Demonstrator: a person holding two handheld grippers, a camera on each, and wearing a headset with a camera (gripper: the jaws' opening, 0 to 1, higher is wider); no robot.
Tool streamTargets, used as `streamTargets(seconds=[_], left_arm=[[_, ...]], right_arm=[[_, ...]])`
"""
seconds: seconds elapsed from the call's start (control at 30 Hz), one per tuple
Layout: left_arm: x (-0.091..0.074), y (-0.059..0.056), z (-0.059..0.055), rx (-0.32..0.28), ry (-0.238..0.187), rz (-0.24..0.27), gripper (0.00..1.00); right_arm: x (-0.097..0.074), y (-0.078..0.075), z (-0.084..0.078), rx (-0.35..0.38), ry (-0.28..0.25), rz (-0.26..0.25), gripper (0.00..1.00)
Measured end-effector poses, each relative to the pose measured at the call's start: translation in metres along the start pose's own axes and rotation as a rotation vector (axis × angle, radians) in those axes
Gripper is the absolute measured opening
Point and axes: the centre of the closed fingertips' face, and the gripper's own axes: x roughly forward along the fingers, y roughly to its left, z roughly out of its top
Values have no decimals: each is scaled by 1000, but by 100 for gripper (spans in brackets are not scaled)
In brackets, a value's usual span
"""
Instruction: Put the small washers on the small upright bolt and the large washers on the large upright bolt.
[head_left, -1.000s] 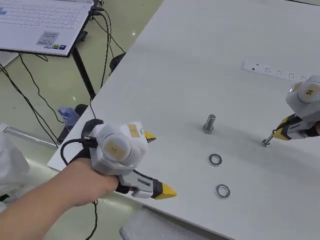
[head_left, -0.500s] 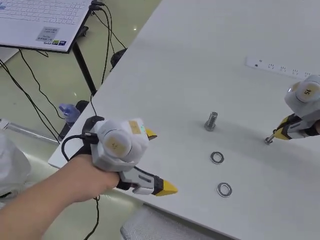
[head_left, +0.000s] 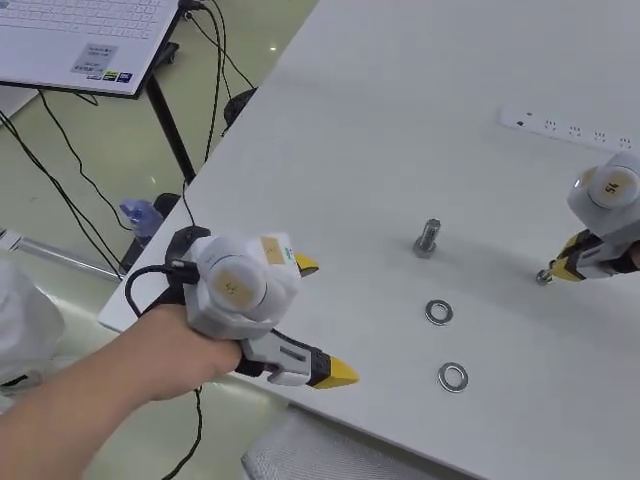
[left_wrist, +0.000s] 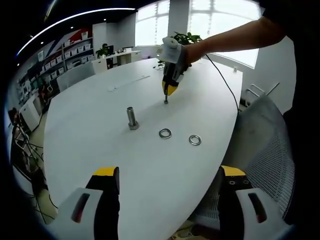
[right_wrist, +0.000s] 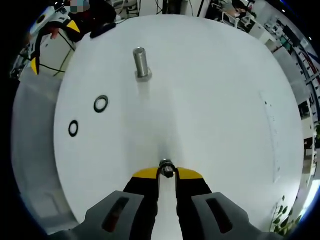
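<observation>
Left gripper (head_left: 322, 320) jaws wide apart at the table (head_left: 400, 120) edge; between the grippers, two washers (head_left: 438, 312) flat, large bolt (head_left: 427, 238) upright, bare surface around; right gripper (head_left: 553, 272) clamped on small bolt (head_left: 543, 277), axis vertical.

On the table (head_left: 400, 120), washers (head_left: 438, 312) lie before the large bolt (head_left: 427, 238), small bolt (head_left: 544, 276) rightward.

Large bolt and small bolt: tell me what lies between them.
Only bare table between the large bolt and the small bolt, plain in the right gripper view; the washers lie off to one side.
</observation>
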Motion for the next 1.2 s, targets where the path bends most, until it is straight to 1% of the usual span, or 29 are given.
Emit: streamTargets(seconds=[0.27,0.53,0.83,0.97,1.2], left_arm=[[2,0,-2,-4,6,-4,80],[3,-1,-2,-7,8,-7,80],[4,-1,-2,-7,13,-7,79],[5,-1,0,-10,5,-9,78],[6,-3,1,-9,6,-11,78]], right_arm=[[12,1,-3,-3,13,11,13],[19,3,-6,-11,21,15,13],[21,4,-5,-22,18,15,13],[21,4,-5,-17,16,18,13],[20,4,-4,-20,17,24,13]])
